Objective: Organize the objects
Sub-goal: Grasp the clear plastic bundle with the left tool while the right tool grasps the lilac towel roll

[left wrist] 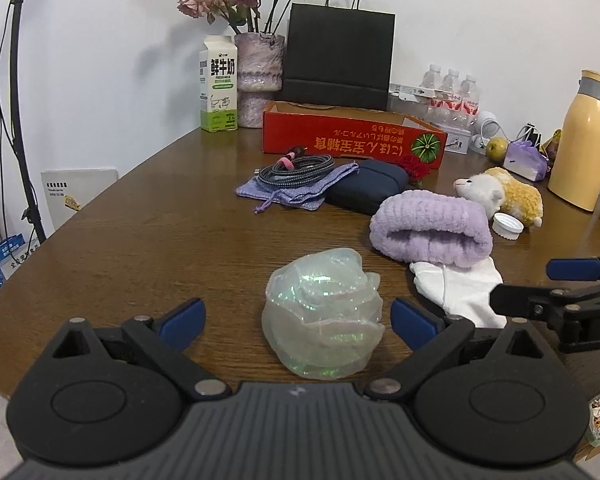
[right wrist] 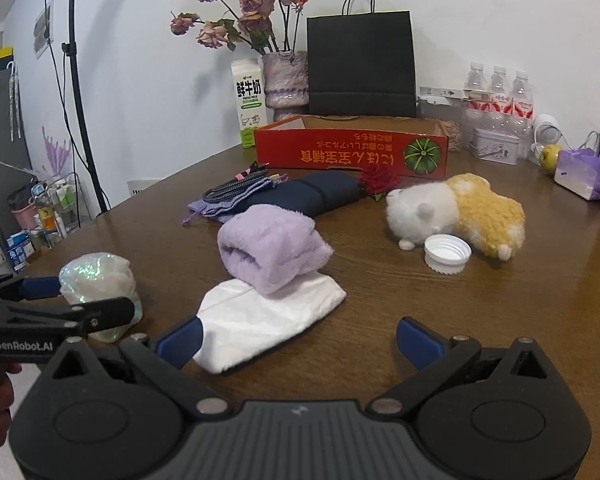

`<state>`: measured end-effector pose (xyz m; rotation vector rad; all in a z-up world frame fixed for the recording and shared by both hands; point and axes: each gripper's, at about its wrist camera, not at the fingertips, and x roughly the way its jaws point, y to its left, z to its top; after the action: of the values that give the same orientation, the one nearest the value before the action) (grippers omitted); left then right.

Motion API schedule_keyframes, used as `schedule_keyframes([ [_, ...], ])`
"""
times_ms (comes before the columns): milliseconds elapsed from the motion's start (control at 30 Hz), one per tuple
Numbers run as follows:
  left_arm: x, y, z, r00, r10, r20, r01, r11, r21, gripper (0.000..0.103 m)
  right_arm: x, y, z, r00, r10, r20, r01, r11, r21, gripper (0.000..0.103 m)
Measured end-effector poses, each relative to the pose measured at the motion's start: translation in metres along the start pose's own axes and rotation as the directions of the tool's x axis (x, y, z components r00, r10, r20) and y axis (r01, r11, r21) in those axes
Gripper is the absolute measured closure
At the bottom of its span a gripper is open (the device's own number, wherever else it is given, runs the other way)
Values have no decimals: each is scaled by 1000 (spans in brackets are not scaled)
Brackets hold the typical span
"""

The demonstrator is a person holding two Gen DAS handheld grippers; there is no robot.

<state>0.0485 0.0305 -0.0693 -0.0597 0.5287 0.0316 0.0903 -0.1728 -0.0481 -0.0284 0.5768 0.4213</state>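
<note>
A crumpled iridescent translucent wrap (left wrist: 322, 314) lies on the brown table (left wrist: 140, 248), between the spread fingers of my left gripper (left wrist: 298, 322), which is open; the right pad is close to it. My right gripper (right wrist: 298, 340) is open too, low over the table. A white cloth (right wrist: 260, 320) lies by its left finger, under a rolled lilac towel (right wrist: 268, 252). Further back lie a white and yellow plush toy (right wrist: 456, 212), a white cap (right wrist: 447, 254), a navy pouch (right wrist: 312, 196), a coiled cable (right wrist: 236, 186) on a lilac drawstring bag (right wrist: 216, 206), and an open red box (right wrist: 352, 152).
Along the back wall stand a milk carton (left wrist: 218, 84), a vase of dried roses (left wrist: 258, 80), a black paper bag (left wrist: 338, 60), water bottles (left wrist: 452, 92) and a yellow thermos (left wrist: 582, 140). An apple (right wrist: 550, 156) and purple bag (right wrist: 584, 174) sit far right. The table edge curves away on the left.
</note>
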Motion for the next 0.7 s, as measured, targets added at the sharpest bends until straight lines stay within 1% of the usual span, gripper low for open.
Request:
schedule_keyframes([
  [33,1,0,1,1000,-4,0,4,1000,6,7,3,0,2,1000,1,-1,-1,1000,-3,0],
  [67,2,0,1,1000,-9,-2,9,1000,10,13,5,1,4,1000,3,-2,-3,1000,-6,0],
  [100,4,0,1,1000,-15,-5,15,1000,12,22,7,1,5,1000,4,-3,-4,1000,-8,0],
  [133,5,0,2,1000,-23,-13,23,1000,13,26,10,2,7,1000,5,-6,-5,1000,-10,0],
  [200,9,1,2,998,-51,-30,51,999,8,55,14,3,9,1000,7,-11,-7,1000,-14,0],
  [233,11,2,3,998,-58,-32,58,998,5,55,16,3,10,1000,8,-13,-8,1000,-16,0],
  [267,11,3,3,998,-59,-24,59,998,3,58,18,4,11,1000,8,-15,-8,1000,-17,0],
  [300,11,3,5,998,-61,-18,62,998,4,58,20,4,12,1000,8,-17,-8,1000,-18,0],
  [367,11,5,8,998,-63,-4,63,998,8,58,23,4,15,1000,8,-19,-8,1000,-21,0],
  [600,19,13,25,999,-33,23,33,999,17,58,36,8,28,1000,6,-22,-7,999,-41,0],
  [700,22,16,30,999,-28,31,28,999,17,58,44,8,34,1000,12,-12,-12,999,-30,0],
])
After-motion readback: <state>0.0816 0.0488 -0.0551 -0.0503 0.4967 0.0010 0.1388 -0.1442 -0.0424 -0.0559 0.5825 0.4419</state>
